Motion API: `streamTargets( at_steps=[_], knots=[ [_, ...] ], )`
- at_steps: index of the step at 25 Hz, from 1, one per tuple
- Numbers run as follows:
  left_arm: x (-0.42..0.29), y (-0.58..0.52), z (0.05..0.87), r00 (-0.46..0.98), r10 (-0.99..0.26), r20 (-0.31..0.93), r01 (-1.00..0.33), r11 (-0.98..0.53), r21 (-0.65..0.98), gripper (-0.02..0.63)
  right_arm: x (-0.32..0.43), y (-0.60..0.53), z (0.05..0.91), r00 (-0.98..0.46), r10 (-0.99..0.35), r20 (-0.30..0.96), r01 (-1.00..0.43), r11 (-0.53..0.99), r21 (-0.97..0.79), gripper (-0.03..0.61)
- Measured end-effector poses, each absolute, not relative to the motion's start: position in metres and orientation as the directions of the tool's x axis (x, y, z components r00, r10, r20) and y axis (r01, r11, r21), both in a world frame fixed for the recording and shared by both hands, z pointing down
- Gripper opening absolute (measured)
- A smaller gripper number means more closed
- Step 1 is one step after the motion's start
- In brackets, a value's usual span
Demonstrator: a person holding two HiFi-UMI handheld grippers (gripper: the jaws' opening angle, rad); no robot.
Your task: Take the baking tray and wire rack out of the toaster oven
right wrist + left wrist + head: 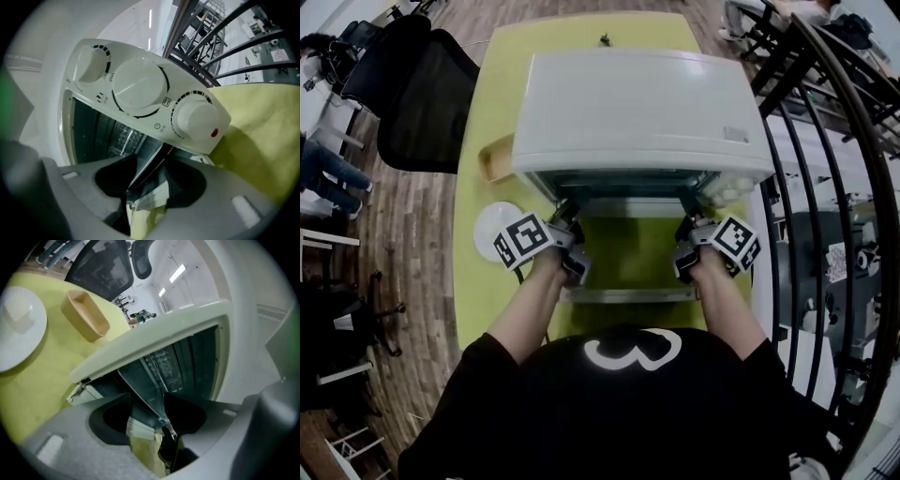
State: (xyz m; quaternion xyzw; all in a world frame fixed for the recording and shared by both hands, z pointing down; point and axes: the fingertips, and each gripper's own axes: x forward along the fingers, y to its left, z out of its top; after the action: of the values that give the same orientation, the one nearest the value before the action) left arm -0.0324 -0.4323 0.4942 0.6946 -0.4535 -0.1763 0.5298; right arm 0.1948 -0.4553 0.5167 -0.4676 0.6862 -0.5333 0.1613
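Observation:
The white toaster oven [637,108] stands on the yellow-green table [478,309] with its glass door [628,253] folded down toward me. My left gripper [565,214] is at the left corner of the oven mouth and my right gripper [689,214] at the right corner. In the left gripper view the grey baking tray [145,390] runs edge-on out of the cavity between the spread jaws of the left gripper [154,413]. The right gripper [150,180] straddles the tray [150,164] the same way. Neither gripper's pads visibly press on it. Wire bars [164,363] show deeper inside.
A white plate [497,230] and a tan wooden dish [497,159] lie on the table left of the oven. The control knobs [140,86] are just above the right gripper. A black chair [422,94] stands at the left and a black railing [825,141] at the right.

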Motion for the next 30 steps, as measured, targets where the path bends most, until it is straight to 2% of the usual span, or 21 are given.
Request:
streamTargets(
  at_steps=[10,15,16,19,21,30],
  knots=[
    [-0.054,-0.466,0.515,0.369,-0.896,0.246,-0.446,0.062,0.893,0.206,0.189,-0.482,0.526,-0.438,-0.857,0.272,-0.425,-0.069,-0.903,0.184],
    [-0.052,-0.472,0.521,0.359,-0.900,0.246,-0.427,0.076,0.901,0.178,0.191,-0.488,0.531,-0.411,-0.868,0.278,-0.404,-0.100,-0.909,0.155],
    [-0.052,-0.472,0.523,0.358,-0.900,0.247,-0.425,0.078,0.902,0.172,0.191,-0.488,0.531,-0.407,-0.871,0.276,-0.395,-0.104,-0.913,0.122],
    [-0.053,-0.474,0.528,0.350,-0.901,0.257,-0.421,0.093,0.902,0.138,0.191,-0.490,0.531,-0.402,-0.879,0.256,-0.364,-0.104,-0.926,0.092],
    [-0.054,-0.475,0.530,0.351,-0.900,0.259,-0.419,0.097,0.903,0.118,0.190,-0.491,0.531,-0.404,-0.880,0.249,-0.353,-0.101,-0.930,0.091],
    [-0.054,-0.476,0.533,0.372,-0.893,0.252,-0.369,0.107,0.923,0.110,0.190,-0.487,0.530,-0.406,-0.886,0.226,-0.308,-0.101,-0.946,0.081]
  ],
)
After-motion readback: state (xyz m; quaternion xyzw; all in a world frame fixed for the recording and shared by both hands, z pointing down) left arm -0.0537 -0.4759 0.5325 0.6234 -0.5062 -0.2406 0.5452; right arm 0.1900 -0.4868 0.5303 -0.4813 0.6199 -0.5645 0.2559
